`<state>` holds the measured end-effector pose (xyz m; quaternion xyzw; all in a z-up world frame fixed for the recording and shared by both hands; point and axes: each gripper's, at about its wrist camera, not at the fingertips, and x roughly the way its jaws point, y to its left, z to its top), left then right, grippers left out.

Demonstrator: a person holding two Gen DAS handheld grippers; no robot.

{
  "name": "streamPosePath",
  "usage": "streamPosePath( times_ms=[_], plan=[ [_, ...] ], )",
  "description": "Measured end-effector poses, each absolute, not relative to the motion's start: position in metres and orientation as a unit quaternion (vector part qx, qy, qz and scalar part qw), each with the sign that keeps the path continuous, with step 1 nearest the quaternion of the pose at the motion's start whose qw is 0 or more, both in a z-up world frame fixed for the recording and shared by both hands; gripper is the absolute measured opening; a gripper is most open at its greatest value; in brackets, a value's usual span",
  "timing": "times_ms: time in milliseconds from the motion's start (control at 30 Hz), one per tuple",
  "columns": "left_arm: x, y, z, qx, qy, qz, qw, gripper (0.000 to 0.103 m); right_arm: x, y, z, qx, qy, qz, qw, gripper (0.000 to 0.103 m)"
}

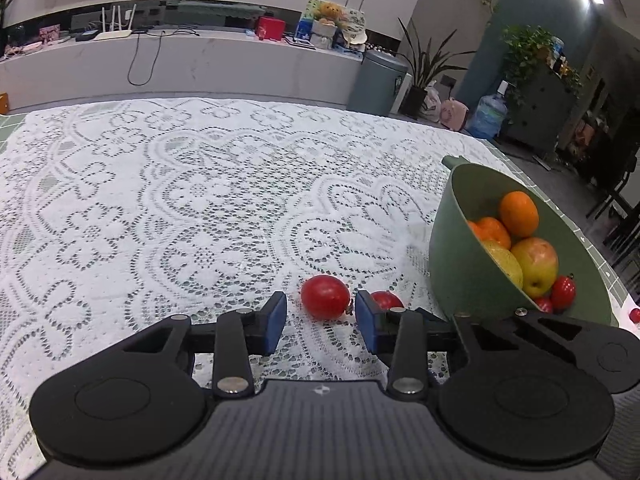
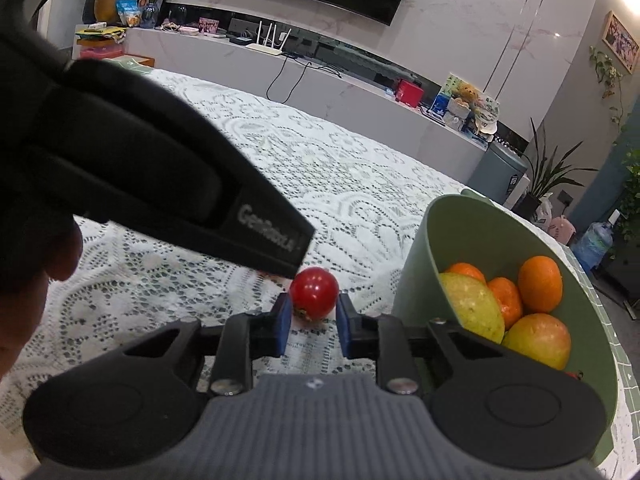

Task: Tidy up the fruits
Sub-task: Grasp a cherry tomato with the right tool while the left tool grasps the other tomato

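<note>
Two red cherry tomatoes lie on the lace tablecloth. In the left wrist view one tomato [image 1: 325, 297] sits just ahead of my open, empty left gripper [image 1: 321, 322], and a second tomato [image 1: 386, 300] is half hidden behind the right finger. In the right wrist view a tomato [image 2: 314, 289] sits between the tips of my open right gripper [image 2: 311, 322], untouched by the pads. A green bowl [image 1: 456, 264] to the right, also in the right wrist view [image 2: 432, 240], holds oranges, apples and small tomatoes.
The left gripper's black body [image 2: 160, 168] crosses the right wrist view just above the tomato. Another small tomato [image 1: 635, 315] lies on the table right of the bowl. The white lace cloth [image 1: 180, 200] covers the table; a counter stands behind.
</note>
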<state>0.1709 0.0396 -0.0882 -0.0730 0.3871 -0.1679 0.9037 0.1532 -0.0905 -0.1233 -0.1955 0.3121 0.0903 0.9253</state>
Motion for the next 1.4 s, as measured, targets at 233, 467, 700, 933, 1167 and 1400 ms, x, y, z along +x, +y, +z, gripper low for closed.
streamPosePath(
  times_ms=[233,467,700,933,1167,1400],
  plan=[
    [0.177,0.037,-0.094,-0.072,0.391,-0.177,0.900,0.045,0.161,-0.089,-0.125,-0.194,0.314,0.087,0.925,0.018],
    [0.178,0.038,-0.097,-0.076,0.391,-0.179,0.899,0.045,0.161,-0.094,-0.122,-0.175,0.320,0.092,0.926,0.017],
    [0.181,0.032,-0.098,-0.069,0.388,-0.185,0.900,0.045,0.163,-0.105,-0.118,-0.137,0.341,0.099,0.925,0.018],
    [0.185,0.025,-0.103,-0.056,0.390,-0.185,0.900,0.045,0.168,-0.107,-0.119,-0.121,0.351,0.102,0.923,0.018],
    [0.186,0.020,-0.105,-0.037,0.384,-0.179,0.905,0.034,0.172,-0.108,-0.120,-0.120,0.349,0.105,0.924,0.018],
    [0.186,0.024,-0.104,-0.046,0.385,-0.173,0.906,0.032,0.164,-0.109,-0.121,-0.117,0.348,0.106,0.924,0.017]
  ],
)
